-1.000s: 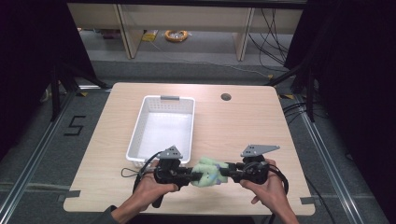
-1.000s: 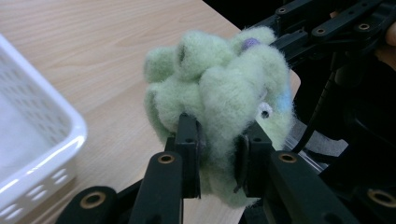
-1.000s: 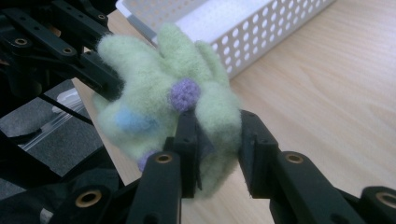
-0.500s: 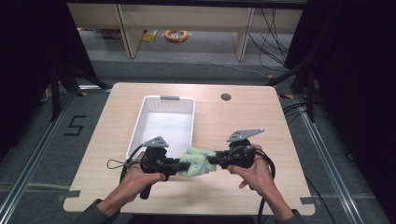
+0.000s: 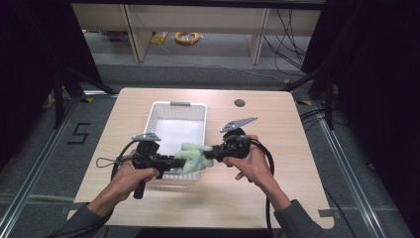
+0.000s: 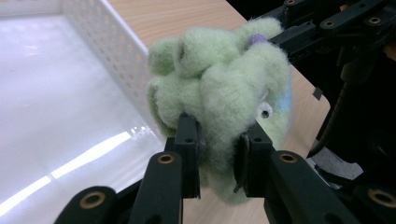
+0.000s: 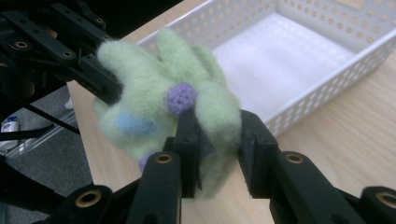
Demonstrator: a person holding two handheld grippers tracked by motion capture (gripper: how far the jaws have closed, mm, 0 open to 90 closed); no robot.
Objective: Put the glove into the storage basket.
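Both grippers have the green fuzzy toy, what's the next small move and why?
Probably carry the green fuzzy toy a little farther over the white basket. The left gripper and right gripper both pinch it, and in the high view it hangs at the basket's near rim, not yet over the bare floor inside.

**Count on the counter: one toy, one basket, two grippers**

From my station I count one green plush toy (image 5: 192, 157), fuzzy, with one purple dot and one pale blue patch on it that I can make out in the right gripper view. I count one white perforated basket (image 5: 177, 110). Two grippers are in play: one left gripper (image 5: 174, 162) and one right gripper (image 5: 208, 153), each with two black jaws. One wooden counter (image 5: 277, 144) carries it all, and it has one small round hole (image 5: 239, 103).
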